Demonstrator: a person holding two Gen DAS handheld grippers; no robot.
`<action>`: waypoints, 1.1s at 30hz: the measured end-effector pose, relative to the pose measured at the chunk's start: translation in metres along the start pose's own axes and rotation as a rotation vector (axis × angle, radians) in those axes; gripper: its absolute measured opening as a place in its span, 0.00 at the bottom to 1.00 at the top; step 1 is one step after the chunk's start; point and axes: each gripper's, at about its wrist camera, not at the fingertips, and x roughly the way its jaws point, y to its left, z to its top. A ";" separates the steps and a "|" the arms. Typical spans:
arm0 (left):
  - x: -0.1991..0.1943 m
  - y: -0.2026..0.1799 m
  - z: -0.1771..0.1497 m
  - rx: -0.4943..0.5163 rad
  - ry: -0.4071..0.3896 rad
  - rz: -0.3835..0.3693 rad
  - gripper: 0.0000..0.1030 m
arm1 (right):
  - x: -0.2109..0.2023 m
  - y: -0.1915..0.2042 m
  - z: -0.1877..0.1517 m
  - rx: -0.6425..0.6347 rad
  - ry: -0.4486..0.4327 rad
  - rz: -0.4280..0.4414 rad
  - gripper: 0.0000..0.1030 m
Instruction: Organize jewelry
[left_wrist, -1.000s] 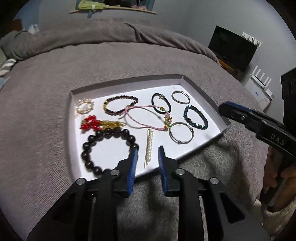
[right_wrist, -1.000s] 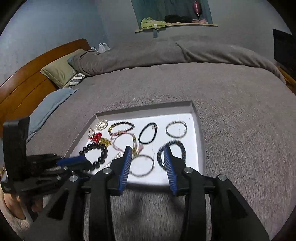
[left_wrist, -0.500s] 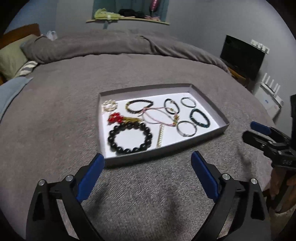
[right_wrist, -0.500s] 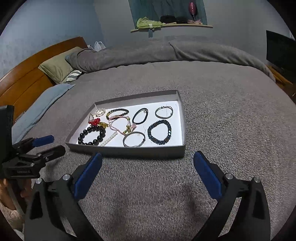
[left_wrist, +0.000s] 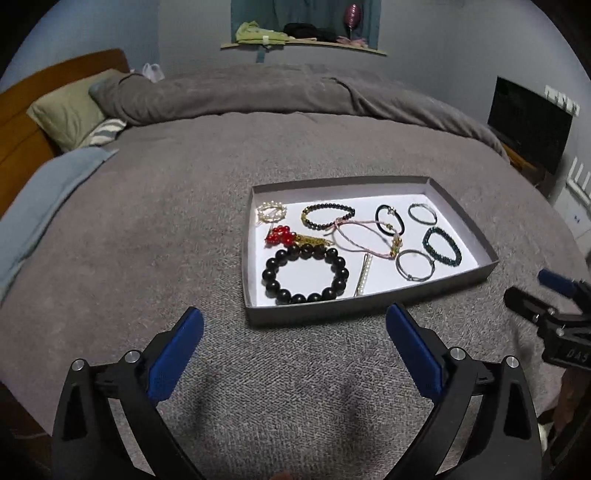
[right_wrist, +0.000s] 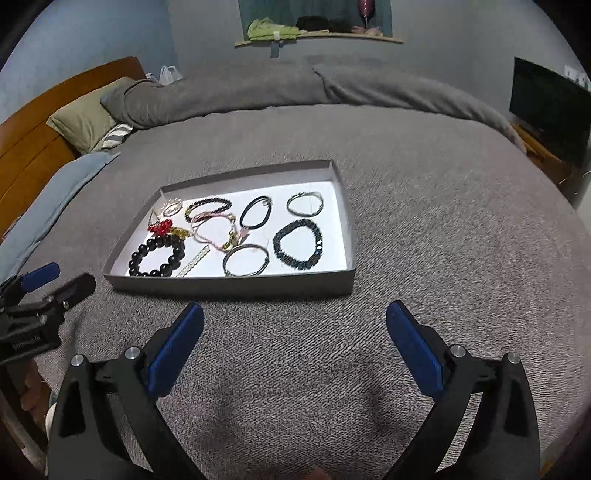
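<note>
A grey tray (left_wrist: 369, 304) (right_wrist: 229, 286) with a white floor lies on the bed. It holds a large black bead bracelet (left_wrist: 295, 298) (right_wrist: 151, 273), a red bead ornament (left_wrist: 279, 235), a pink cord bracelet (left_wrist: 354, 243), a teal bead bracelet (left_wrist: 448, 260) (right_wrist: 295, 264), a silver bangle (left_wrist: 413, 278), a pearl clip (left_wrist: 364, 277) and several smaller rings. My left gripper (left_wrist: 294, 312) hovers just short of the tray's near wall, jaws wide and still opening, nothing between them. My right gripper (right_wrist: 295, 307) is open and empty, also short of the tray. Each gripper shows at the edge of the other's view.
The tray rests on a grey blanket (left_wrist: 147, 240) that spreads wide on all sides. Pillows (left_wrist: 70, 114) and a wooden headboard (left_wrist: 22, 122) lie far left. A dark screen (left_wrist: 528, 129) stands at the far right, and a wall shelf (left_wrist: 303, 40) with clothes is behind.
Both grippers went from nearly shut to wide open and drew back from over the tray, so the whole tray now lies ahead of the fingertips.
</note>
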 end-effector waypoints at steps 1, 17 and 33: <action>0.000 -0.003 0.000 0.014 -0.001 0.009 0.95 | -0.002 0.001 0.001 0.003 -0.003 -0.014 0.95; 0.004 -0.016 0.001 0.046 0.049 0.058 0.95 | -0.006 0.007 0.006 -0.038 0.003 -0.057 0.95; 0.000 -0.017 0.002 0.050 0.045 0.044 0.95 | -0.008 0.009 0.006 -0.050 -0.011 -0.066 0.95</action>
